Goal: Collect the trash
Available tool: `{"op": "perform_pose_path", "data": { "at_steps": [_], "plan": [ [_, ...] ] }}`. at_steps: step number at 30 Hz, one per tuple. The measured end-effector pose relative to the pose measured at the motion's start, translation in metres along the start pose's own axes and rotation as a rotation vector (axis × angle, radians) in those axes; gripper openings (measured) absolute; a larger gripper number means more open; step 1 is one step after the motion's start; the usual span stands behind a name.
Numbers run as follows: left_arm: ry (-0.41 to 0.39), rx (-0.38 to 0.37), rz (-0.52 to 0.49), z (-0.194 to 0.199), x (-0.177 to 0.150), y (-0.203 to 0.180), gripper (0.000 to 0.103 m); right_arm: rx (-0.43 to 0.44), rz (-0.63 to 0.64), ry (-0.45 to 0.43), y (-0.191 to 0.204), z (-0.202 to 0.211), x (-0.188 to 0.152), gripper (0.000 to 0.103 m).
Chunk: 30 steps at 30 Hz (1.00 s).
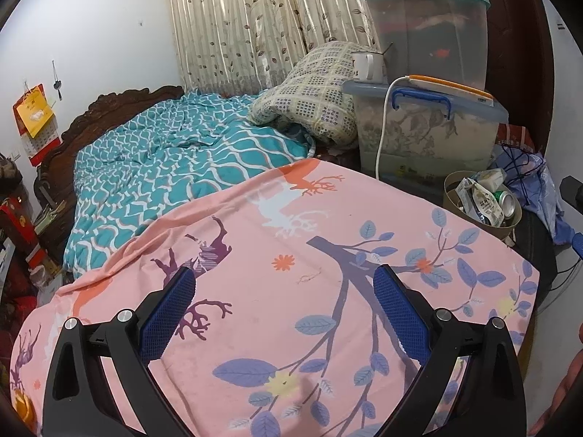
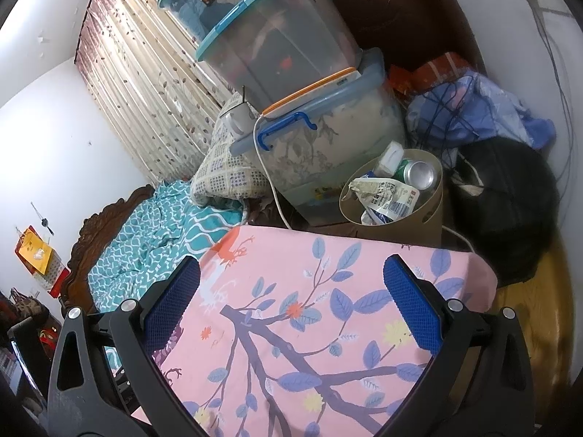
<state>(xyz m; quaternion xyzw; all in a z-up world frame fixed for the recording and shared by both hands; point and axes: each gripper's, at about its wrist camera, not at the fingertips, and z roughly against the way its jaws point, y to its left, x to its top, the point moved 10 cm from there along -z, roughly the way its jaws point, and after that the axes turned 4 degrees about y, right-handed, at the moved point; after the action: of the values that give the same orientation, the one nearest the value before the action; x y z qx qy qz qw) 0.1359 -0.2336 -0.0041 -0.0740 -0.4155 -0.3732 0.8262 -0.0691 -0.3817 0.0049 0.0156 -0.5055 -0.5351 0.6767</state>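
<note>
A tan round trash bin (image 1: 506,227) (image 2: 426,215) stands beyond the far right corner of the pink floral sheet (image 1: 291,291) (image 2: 309,327). It holds a green drink can (image 1: 507,200) (image 2: 417,173), a crumpled printed wrapper (image 1: 484,204) (image 2: 386,196) and white paper scraps. My left gripper (image 1: 284,291) is open and empty above the pink sheet. My right gripper (image 2: 291,284) is open and empty above the sheet, nearer the bin. A small thread-like scrap (image 1: 309,277) lies on the sheet ahead of the left gripper.
Stacked clear storage boxes (image 1: 430,127) (image 2: 320,138) with a white mug (image 1: 366,67) and a white cable stand behind the bin. A teal quilt (image 1: 175,167) and checked blanket (image 1: 313,98) cover the bed. Blue clothes (image 2: 481,109) and a black bag (image 2: 506,200) lie right.
</note>
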Motion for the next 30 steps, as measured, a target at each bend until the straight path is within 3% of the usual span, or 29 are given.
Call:
{"op": "perform_pose_path", "data": {
  "at_steps": [30],
  "plan": [
    [0.009,0.002,-0.027,0.004,-0.0036,-0.0026,0.094,0.039,0.018,0.008,0.0075,0.0,0.0023,0.1]
  ]
}}
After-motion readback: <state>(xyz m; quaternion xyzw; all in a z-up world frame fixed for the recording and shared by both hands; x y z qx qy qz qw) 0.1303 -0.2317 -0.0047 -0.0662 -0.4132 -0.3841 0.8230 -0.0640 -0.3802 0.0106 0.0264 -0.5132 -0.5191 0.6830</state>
